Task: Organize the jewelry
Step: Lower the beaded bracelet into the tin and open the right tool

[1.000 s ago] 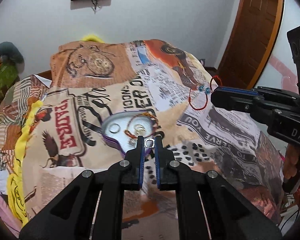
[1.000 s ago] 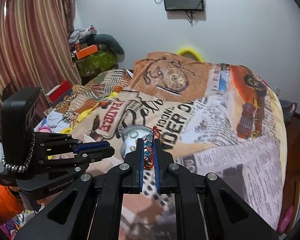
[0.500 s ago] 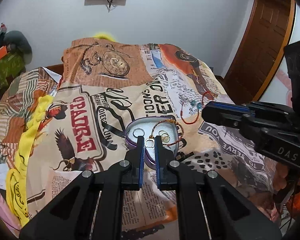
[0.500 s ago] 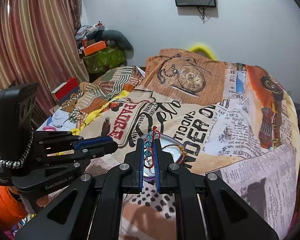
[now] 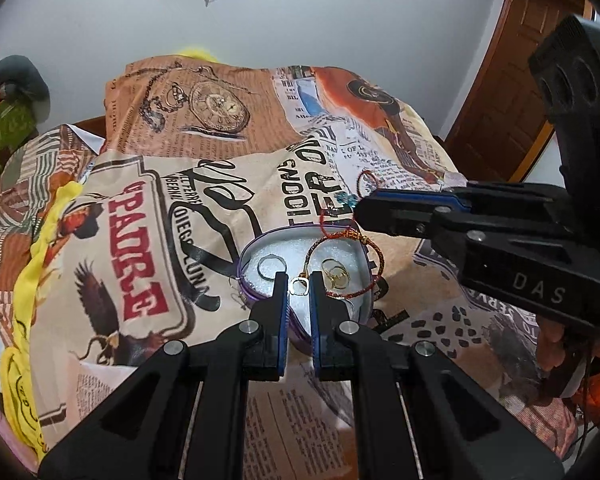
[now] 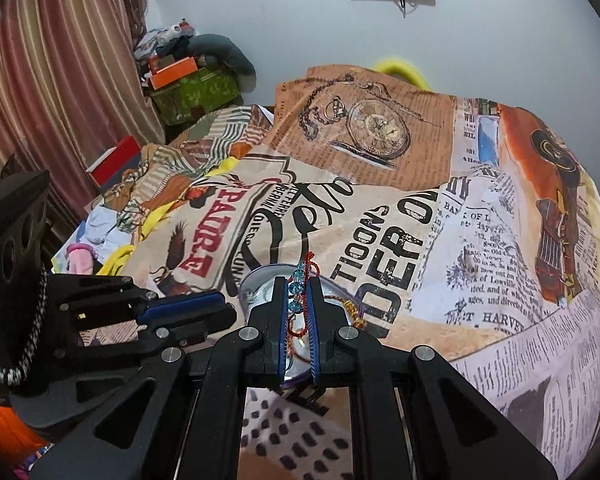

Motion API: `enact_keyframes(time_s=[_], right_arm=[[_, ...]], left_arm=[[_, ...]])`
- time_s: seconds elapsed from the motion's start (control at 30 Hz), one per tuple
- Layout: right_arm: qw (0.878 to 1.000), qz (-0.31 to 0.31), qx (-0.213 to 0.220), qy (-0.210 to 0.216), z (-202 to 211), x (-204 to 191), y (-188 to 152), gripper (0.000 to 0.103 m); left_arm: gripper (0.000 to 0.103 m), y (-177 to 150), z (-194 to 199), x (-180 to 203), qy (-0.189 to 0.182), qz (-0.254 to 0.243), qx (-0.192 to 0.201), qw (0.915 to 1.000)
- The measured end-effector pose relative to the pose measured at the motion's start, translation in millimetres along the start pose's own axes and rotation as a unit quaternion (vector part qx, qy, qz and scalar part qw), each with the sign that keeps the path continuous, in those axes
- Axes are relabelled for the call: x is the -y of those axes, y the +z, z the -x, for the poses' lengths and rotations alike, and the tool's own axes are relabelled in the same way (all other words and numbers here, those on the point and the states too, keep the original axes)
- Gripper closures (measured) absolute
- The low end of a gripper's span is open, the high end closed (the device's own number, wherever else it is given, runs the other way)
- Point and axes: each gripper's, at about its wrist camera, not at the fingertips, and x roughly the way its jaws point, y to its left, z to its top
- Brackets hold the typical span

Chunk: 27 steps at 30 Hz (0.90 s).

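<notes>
Currently both tools hover over the heart-shaped tin near the middle of the printed bedspread. Left gripper: jaws pinch a small squarish ring. Right gripper: jaws pressed on a red cord bracelet with blue beads.

Judgement: lower each piece just above the white lining, release one at a time, and keep the dangling cord inside the rim.

Count inside the tin: one silver ring, one gold ring, one woven bracelet draped over the right edge.
</notes>
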Motion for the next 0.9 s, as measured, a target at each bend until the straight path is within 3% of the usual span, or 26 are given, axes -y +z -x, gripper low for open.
enact_keyframes(time_s=[0.47, 0.7, 0.9], right_arm=[[0.999, -0.013, -0.031, 0.005, -24, 8, 0, 0.095], [0.999, -0.011, -0.037, 0.001, -26, 6, -2, 0.095], [0.998, -0.006, -0.067, -0.001, -32, 4, -4, 0.092]], left_arm=[[0.095, 4, -22, 1, -0.014, -0.008, -0.022, 0.9996], [0.095, 1, -15, 1, 0.005, -0.015, -0.011, 0.9998], [0.093, 0, -1, -9, 0.017, 0.000, -0.002, 0.9998]])
